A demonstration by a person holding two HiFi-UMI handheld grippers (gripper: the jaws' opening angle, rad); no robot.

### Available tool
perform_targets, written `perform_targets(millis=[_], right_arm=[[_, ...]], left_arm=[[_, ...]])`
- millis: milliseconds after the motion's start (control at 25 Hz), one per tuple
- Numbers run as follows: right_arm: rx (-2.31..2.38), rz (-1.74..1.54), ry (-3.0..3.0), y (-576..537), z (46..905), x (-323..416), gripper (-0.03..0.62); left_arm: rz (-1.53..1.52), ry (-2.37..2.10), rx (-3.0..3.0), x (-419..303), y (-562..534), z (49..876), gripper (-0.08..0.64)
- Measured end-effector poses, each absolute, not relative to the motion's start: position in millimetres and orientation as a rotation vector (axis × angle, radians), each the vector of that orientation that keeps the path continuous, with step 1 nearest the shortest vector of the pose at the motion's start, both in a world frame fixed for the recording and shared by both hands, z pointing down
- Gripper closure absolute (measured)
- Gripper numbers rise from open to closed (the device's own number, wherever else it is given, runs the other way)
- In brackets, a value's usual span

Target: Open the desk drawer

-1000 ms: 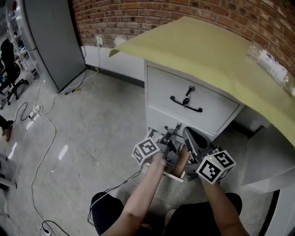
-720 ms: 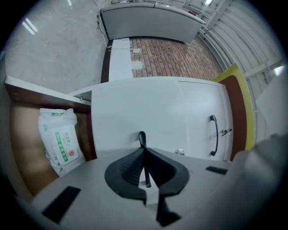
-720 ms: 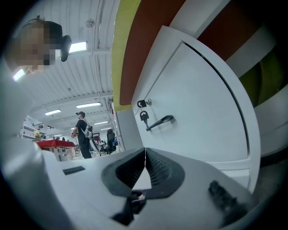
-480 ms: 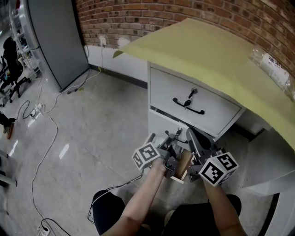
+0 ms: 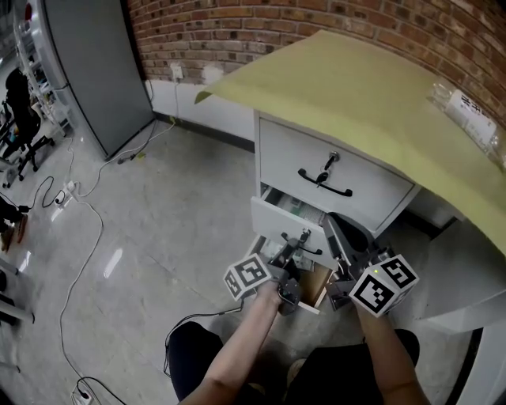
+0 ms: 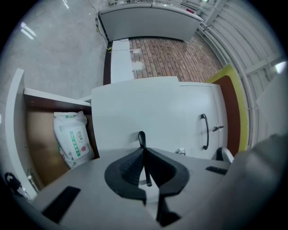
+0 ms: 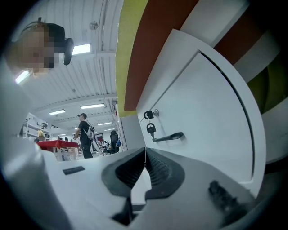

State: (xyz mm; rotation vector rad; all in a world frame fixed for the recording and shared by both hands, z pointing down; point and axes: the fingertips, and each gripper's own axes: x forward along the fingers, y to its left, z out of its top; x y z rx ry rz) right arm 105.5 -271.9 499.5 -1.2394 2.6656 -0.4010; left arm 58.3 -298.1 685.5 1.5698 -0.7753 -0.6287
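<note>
The middle drawer (image 5: 277,223) has slid out of the counter (image 5: 356,79) over the last second. A gap with contents now shows behind its front, which sat nearly flush before. The left gripper (image 6: 144,152) has its fingers clamped on the black handle (image 6: 142,137), so it looks to be the one pulling. The right gripper (image 7: 145,157) has its fingers closed on nothing and faces the keyed top drawer (image 7: 193,130). The task seems partly done, and a further pull should finish it

Red brick wall (image 5: 237,24) with white lower band (image 5: 213,111) at rear. Glossy grey concrete floor (image 5: 174,221) carries loose white cables (image 5: 100,229). Tall grey panel (image 5: 87,71) stands at left.
</note>
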Motion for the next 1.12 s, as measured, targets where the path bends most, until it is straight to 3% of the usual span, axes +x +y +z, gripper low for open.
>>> perform_targets(millis=[1120], right_arm=[[-1.206,-0.423,2.615,-277,478,105,0.578]], left_arm=[[-0.547,-0.809,1.583,24,-227,685,0.534]])
